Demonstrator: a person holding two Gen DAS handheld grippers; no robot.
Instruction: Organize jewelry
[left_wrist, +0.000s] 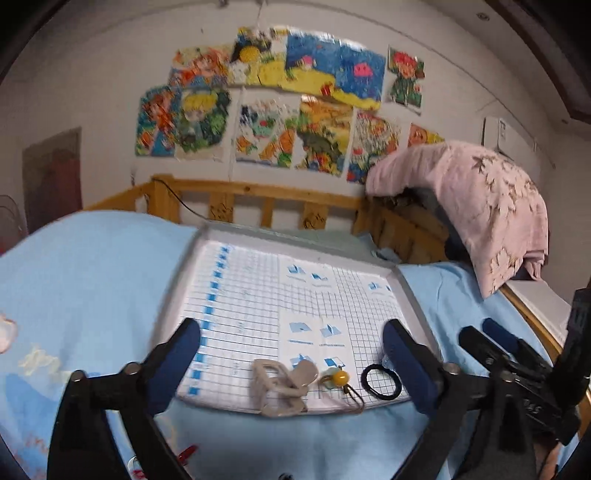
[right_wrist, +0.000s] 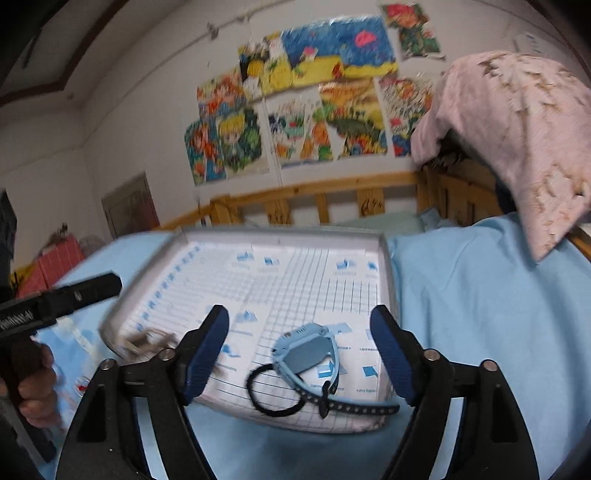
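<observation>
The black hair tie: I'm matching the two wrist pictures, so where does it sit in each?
Left wrist view: black hair tie low right on the white tray, near the front edge.
Right wrist view: black hair tie bottom centre, beside the blue watch.
Shared landmark: the tray's grid print.

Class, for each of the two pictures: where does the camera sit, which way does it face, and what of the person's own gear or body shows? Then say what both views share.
Left wrist: sits on the left gripper, facing the white tray and bed rail; its open fingers frame a beige hair claw, yellow-bead charm and black hair tie; the right gripper shows at right.
Right wrist: sits on the right gripper, open over a blue watch; a hand shows at left.
Shared: tray, hair tie, claw, wall pictures.
</observation>
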